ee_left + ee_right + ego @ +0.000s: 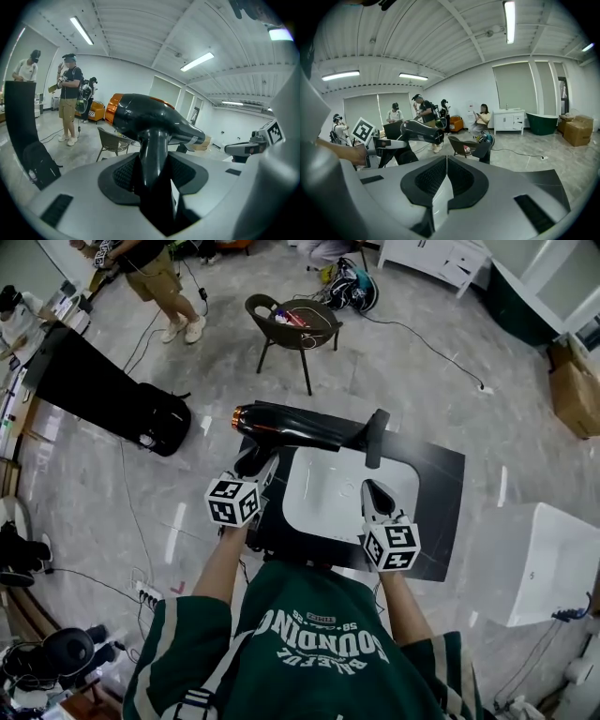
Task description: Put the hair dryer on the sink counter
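Currently the hair dryer (300, 427) is off the worktop (441, 507), carried in my left tool (255, 461). The left gripper view shows that tool (154, 173) clamped on the dryer's handle, which drops straight down between the two pads. The dryer (150, 117) has a glossy black body, a copper-orange band round its rear end and a tapering nozzle with a small pale label near the tip. From the head view its barrel lies roughly level over the far left corner of the worktop. The orange end reaches out past the left edge over the floor, and the nozzle points toward the black faucet (377, 437). Nozzle and faucet are close; I cannot tell whether they touch. My right tool (375, 491) hangs over the right half of the white basin (323, 493). In the right gripper view this tool (446, 176) is clenched with nothing between the pads, and the dryer (419, 131) shows beyond it at left. The worktop is a dark slab with the basin set into it. It has a bare black strip to the right of the basin and a narrower one along the far edge. A white cabinet (534, 563) stands just off the worktop's right side. A chair (295, 329) stands beyond the far edge, well apart. A black bag (161, 418) lies on the floor off to the left.
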A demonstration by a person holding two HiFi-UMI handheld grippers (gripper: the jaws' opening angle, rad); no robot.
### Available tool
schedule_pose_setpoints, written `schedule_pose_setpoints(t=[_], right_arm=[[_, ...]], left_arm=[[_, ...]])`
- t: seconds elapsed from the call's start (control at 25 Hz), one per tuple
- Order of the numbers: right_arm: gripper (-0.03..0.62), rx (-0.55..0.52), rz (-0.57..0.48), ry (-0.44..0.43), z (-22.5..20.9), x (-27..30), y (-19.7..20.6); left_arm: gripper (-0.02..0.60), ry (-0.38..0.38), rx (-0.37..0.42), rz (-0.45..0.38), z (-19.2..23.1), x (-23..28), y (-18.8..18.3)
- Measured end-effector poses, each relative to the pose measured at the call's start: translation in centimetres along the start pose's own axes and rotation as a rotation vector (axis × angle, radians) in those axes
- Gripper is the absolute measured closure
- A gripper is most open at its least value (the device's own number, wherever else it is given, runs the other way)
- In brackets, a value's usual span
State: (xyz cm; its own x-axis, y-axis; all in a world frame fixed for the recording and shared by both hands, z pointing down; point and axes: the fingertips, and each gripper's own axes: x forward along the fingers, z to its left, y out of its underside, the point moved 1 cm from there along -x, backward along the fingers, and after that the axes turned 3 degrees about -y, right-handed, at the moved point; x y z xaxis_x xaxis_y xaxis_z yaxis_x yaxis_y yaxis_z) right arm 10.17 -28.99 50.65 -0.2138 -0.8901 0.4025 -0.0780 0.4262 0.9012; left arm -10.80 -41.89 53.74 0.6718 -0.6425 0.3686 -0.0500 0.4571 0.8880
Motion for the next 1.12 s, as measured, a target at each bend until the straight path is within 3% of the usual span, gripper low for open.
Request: schedule_pose_setpoints(t=[1.12], right_arm=[[0.549,0.075,0.072,0.062,-1.7,3.1,2.2]], left_arm=[[0.393,0.023,-0.062,0.107,3.1,7.3,3.3]])
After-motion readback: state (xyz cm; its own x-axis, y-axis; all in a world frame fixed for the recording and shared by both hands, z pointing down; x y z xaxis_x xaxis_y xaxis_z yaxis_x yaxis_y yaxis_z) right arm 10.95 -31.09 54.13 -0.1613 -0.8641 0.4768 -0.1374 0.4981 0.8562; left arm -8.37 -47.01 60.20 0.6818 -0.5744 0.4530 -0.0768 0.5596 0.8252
